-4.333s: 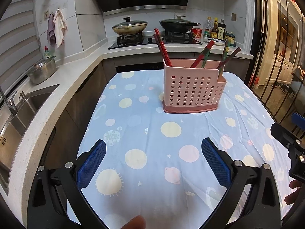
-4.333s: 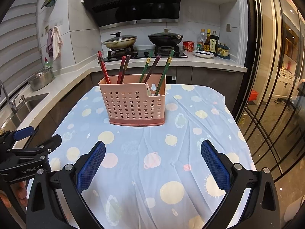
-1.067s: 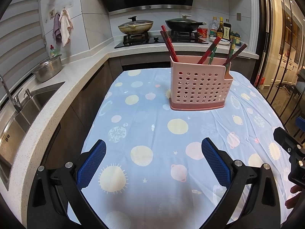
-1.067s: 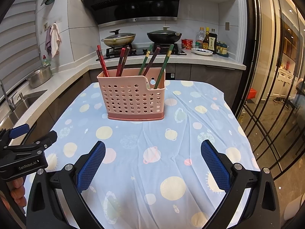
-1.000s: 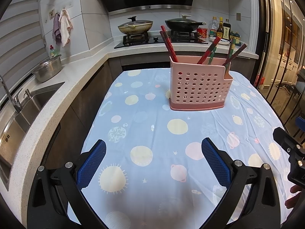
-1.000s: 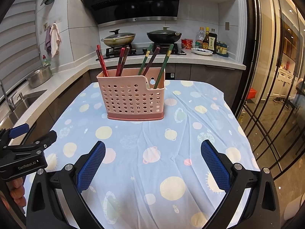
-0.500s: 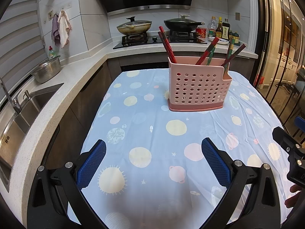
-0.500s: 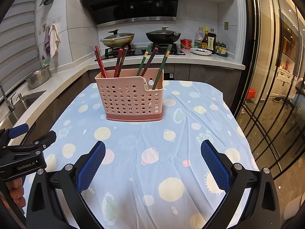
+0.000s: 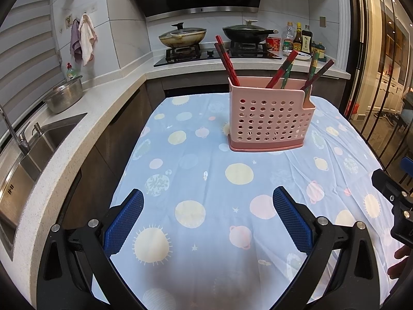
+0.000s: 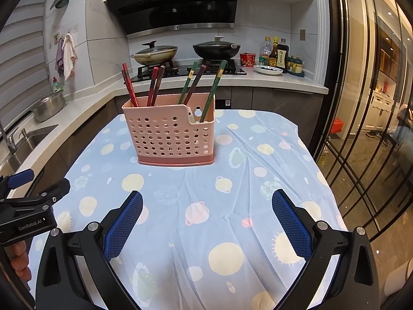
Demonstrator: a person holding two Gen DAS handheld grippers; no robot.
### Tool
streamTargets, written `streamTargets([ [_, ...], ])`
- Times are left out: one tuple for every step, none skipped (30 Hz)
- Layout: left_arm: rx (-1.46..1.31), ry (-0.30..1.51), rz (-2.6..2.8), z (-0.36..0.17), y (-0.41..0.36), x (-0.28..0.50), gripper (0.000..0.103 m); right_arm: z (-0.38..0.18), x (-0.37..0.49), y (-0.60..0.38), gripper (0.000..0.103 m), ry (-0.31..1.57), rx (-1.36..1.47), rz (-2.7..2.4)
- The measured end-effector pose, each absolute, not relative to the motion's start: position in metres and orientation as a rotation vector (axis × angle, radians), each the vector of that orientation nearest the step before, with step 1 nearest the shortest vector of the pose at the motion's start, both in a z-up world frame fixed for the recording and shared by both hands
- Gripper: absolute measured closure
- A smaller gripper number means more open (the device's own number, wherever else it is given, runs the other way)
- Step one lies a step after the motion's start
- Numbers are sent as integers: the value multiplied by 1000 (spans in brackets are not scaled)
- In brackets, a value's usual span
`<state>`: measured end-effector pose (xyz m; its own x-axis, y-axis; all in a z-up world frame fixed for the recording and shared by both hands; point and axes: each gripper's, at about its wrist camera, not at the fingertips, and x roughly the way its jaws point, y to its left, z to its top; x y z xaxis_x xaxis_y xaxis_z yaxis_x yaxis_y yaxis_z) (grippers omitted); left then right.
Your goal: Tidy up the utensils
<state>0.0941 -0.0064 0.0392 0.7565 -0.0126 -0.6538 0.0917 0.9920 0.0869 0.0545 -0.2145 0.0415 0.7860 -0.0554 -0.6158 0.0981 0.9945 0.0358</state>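
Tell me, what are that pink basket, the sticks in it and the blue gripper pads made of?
The pink basket looks like matte moulded plastic: thin walls, even punched holes. The chopsticks seem lacquered wood or plastic; their glossy red, green and brown coats hide which. The left gripper and right gripper carry blue pads, probably rubber, with a fine grid texture.

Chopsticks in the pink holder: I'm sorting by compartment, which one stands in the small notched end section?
The green chopstick at the right end; the others stand in the main compartment.

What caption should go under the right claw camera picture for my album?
Open right claw waits above the planet tablecloth, facing a pink basket of chopsticks.
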Motion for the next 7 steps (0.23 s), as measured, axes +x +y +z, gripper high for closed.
streamTargets([
  [115, 710, -55, 39, -6, 94, 7, 41, 55, -215, 6, 661, 71, -85],
  [114, 710, -53, 38, -5, 94, 7, 40, 55, -216, 6, 662, 75, -86],
  [112, 711, -56, 38, -5, 95, 7, 40, 55, -216, 6, 663, 75, -87],
  [111, 712, -58, 37, -4, 95, 7, 39, 56, -217, 6, 663, 73, -89],
  [110, 712, -60, 36, -4, 96, 7, 39, 56, -217, 6, 663, 73, -92],
  [110, 713, -61, 36, -3, 96, 7, 39, 56, -217, 6, 663, 75, -94],
  [109, 714, -64, 36, -3, 96, 7, 38, 57, -218, 6, 665, 76, -96],
])
